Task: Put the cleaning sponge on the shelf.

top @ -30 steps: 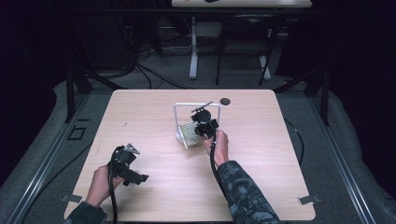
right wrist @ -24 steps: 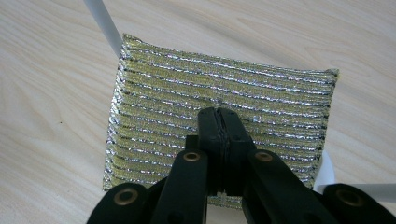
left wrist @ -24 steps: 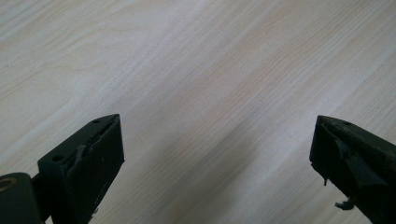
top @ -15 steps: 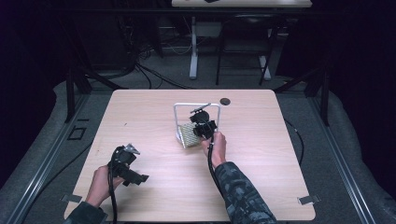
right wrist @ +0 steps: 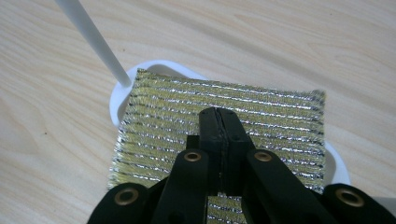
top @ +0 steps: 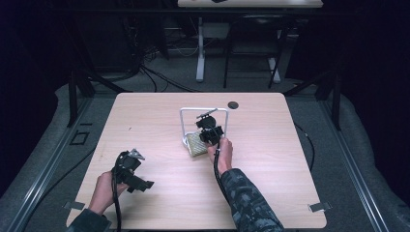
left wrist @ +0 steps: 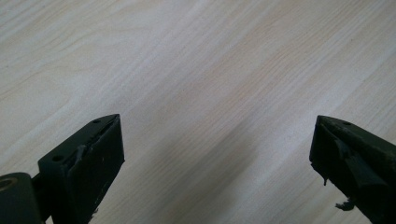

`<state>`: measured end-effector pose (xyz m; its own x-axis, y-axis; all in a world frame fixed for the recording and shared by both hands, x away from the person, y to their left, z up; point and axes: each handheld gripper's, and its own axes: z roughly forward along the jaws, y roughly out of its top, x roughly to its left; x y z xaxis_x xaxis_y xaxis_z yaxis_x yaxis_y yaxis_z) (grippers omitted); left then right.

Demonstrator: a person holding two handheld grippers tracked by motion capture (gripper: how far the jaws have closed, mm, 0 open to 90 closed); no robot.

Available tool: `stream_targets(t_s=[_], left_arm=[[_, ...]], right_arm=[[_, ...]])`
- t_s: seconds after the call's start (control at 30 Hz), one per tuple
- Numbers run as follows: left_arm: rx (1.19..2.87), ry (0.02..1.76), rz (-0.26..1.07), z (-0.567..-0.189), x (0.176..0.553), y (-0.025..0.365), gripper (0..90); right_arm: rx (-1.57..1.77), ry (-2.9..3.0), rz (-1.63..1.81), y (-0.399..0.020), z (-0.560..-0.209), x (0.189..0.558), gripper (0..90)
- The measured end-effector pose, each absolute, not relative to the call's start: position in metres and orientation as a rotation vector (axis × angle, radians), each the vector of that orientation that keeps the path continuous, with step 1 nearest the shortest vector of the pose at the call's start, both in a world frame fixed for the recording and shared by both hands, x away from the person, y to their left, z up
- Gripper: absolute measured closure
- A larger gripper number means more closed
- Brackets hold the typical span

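A pale wood-grain worktop [top: 159, 116] with rounded corners carries the things. Near its middle stands a white rack [top: 185, 123], a bent frame of thin rod on a white base that rests flat on the wood. A gold-and-silver striped pad [top: 195, 144] lies on that base, at the foot of the frame. Close to the far edge, well apart from the rack, a small dark round spot [top: 233, 104] sits in the surface.

The left gripper [left wrist: 217, 158] looks down on the pale wood-grain worktop [left wrist: 201, 60]. Its two black jaws rise from the bottom corners, set wide apart, with bare wood between them.
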<state>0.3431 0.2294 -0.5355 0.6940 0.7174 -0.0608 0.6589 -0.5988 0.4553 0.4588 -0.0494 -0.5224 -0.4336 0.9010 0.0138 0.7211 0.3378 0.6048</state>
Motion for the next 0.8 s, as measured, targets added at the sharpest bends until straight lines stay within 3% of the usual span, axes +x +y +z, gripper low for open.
stream_targets(t_s=[0.57,0.8], left_arm=[[2.459,1.062,0.179,-0.535,0.343,0.229,3.0],[2.456,1.065,0.177,-0.535,0.343,0.23,3.0]], right_arm=[[1.415,2.29,0.824,-0.055,-0.521,0.451,83.9],[1.367,2.316,0.841,-0.055,-0.509,0.441,76.2]])
